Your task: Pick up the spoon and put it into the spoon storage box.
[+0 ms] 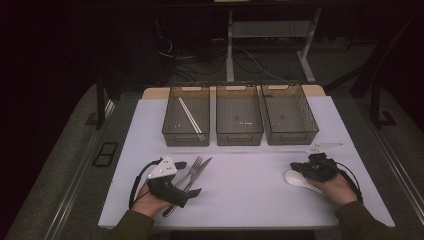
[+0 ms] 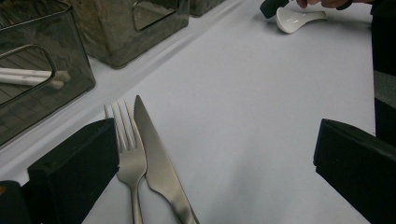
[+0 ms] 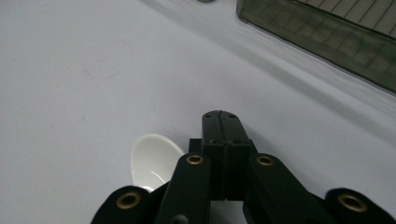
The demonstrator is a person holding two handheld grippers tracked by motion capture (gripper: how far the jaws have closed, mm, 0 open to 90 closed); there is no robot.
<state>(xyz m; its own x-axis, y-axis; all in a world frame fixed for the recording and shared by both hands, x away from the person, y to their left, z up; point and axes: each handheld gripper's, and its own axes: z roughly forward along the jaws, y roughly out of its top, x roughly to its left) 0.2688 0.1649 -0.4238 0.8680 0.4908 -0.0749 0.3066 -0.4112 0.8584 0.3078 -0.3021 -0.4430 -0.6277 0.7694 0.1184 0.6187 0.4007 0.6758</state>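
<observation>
Three smoked bins in a row at the table's far edge. Left bin [image 1: 186,117]: white chopsticks [image 1: 190,115], lying lengthwise. Middle bin [image 1: 239,116] and right bin [image 1: 289,115]: nothing visible inside.

Fork [image 2: 129,154] and knife [image 2: 161,163]: side by side on the white table [image 1: 250,175], touching, between the left gripper's [image 1: 189,178] wide-spread jaws.

White spoon [image 1: 298,179]: on the table just beside the right gripper [image 1: 296,167], whose jaws are pressed together, gripping nothing.

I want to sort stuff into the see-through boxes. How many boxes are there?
3, side by side along the table's far edge: the left bin holds white chopsticks; the middle bin and the right bin look empty.
</observation>
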